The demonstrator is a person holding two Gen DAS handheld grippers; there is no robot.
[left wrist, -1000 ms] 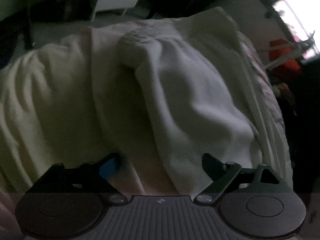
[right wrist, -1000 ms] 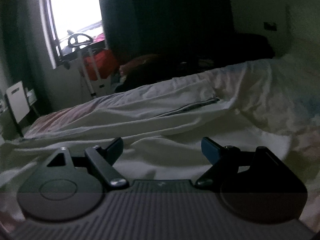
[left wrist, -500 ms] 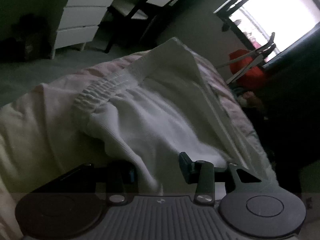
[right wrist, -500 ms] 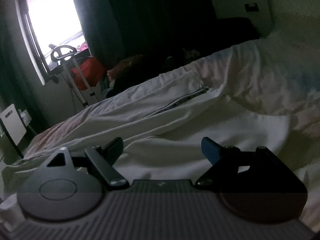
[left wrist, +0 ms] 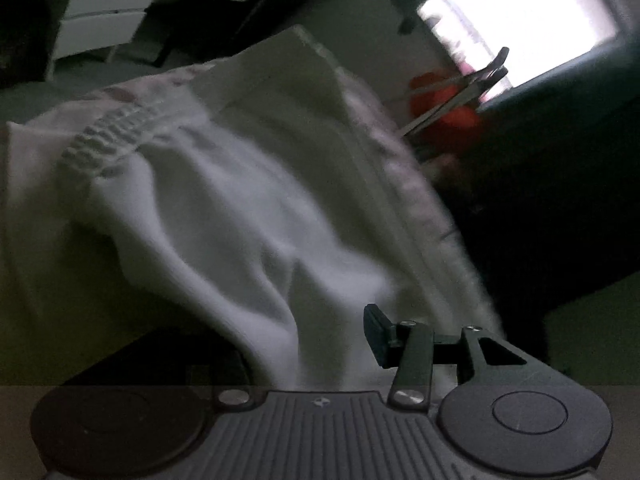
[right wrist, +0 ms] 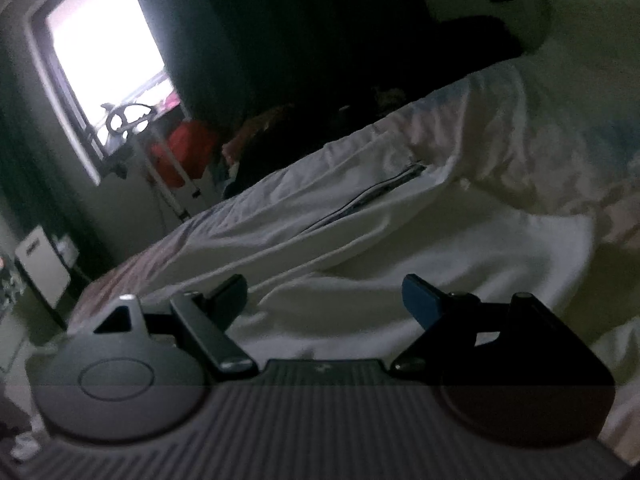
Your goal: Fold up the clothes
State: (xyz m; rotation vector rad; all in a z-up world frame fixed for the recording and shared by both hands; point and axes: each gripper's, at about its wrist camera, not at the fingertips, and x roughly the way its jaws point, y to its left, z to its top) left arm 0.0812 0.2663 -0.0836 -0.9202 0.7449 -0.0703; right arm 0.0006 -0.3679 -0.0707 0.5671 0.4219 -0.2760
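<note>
A white garment [left wrist: 224, 208] with a ribbed elastic hem [left wrist: 104, 136] lies on the bed. My left gripper [left wrist: 304, 344] is shut on a fold of its cloth, which bunches between the jaws and hides the left finger. In the right wrist view the same white garment [right wrist: 400, 248], with a dark zipper line [right wrist: 372, 196], spreads across the bed. My right gripper [right wrist: 324, 296] is open and empty, low over the cloth.
The pale bedsheet [right wrist: 540, 148] lies under the garment. A bright window [right wrist: 100, 48] and a red object [right wrist: 184, 148] on a stand are beyond the bed. White drawers [left wrist: 104, 16] stand at the far left in the left wrist view.
My left gripper's jaws have closed from wide open onto the white cloth, and its view has swung toward the window. My right gripper stays open and has tilted.
</note>
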